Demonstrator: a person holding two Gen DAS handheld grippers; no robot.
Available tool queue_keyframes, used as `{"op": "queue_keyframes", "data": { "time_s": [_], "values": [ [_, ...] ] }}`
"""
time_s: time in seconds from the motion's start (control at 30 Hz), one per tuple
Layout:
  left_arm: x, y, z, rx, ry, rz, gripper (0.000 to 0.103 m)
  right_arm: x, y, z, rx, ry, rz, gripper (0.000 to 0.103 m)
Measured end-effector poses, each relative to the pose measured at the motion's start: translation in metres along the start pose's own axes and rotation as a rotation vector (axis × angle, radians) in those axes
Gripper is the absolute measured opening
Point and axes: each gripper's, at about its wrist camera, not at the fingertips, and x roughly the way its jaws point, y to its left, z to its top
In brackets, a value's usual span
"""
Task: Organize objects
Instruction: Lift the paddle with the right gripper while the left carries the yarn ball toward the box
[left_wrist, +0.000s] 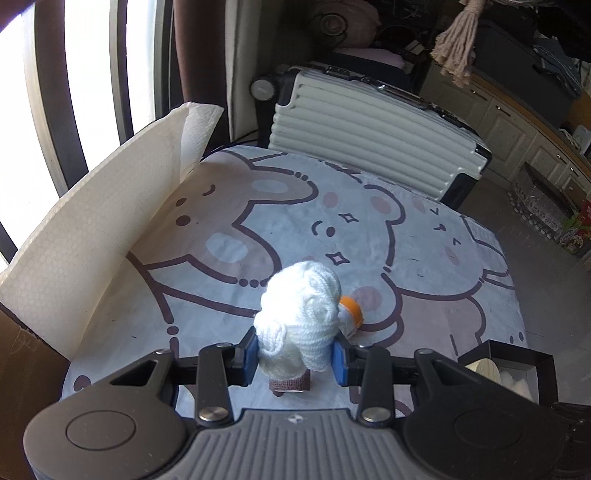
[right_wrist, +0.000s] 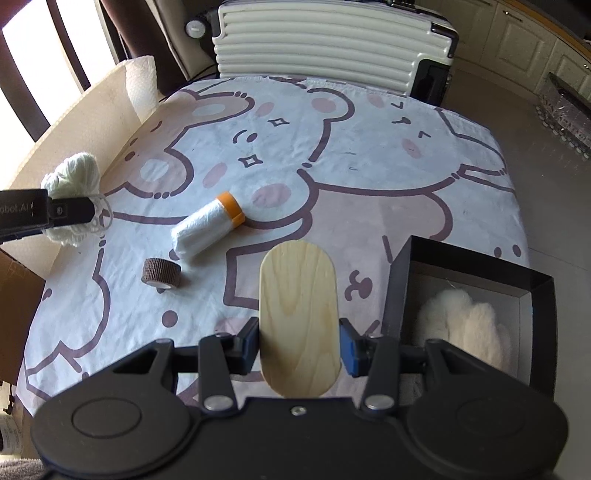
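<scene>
- Left tool (left_wrist: 294, 356) clamped on white yarn ball (left_wrist: 301, 314), lifted clear of the bench (left_wrist: 221, 295); in right-wrist view the same ball sits far left of frame, w/ a loose strand dangling below the pads.
- Right tool (right_wrist: 299, 347) clamped on pale wooden oval board (right_wrist: 298, 317), lower centre of frame, held above the cloth, just left of the black box (right_wrist: 399, 273).
- Black box at lower right, open-topped, already holds a fluffy white item (right_wrist: 465, 325); prob. the drop-off spot.
- Not yet sorted: plastic-wrap roll w/ orange cap (right_wrist: 207, 225) lying mid-frame, brown tape roll (right_wrist: 161, 274) just below-left of it, both on the cloth.
- Risks: yarn is soft & compressible, so it could slip or squash out of the pads if the grip eases; trailing strand could snag on the tool or drag the brown roll. Board is smooth & gripped only at its edges near one end — it may pivot or slide. Box is partly full, so the board could catch its rim or sit proud. Both tools heading for one box could collide.
- Surface: bench under a wrinkled white cloth w/ cartoon bears; soft, uneven, rolls may wander.
- Room: paper towel sheet (left_wrist: 110, 192) propped along the left edge, ribbed white suitcase (left_wrist: 369, 129) behind at top, bright window upper left, cabinets upper right.
</scene>
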Motion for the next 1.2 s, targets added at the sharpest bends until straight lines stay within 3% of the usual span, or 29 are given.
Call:
{"op": "queue_keyframes", "data": {
  "time_s": [0.7, 1.2],
  "values": [
    [-0.053, -0.060, -0.022, 0.214, -0.062, -0.045, 0.040, -0.065, -0.027, -0.016, 0.091, -0.130, -0.062, 0.045],
    [-0.057, -0.082, -0.029, 0.244, -0.060, -0.077, 0.040, -0.076, -0.041, -0.023, 0.105, -0.151, -0.058, 0.045]
  ]
}}
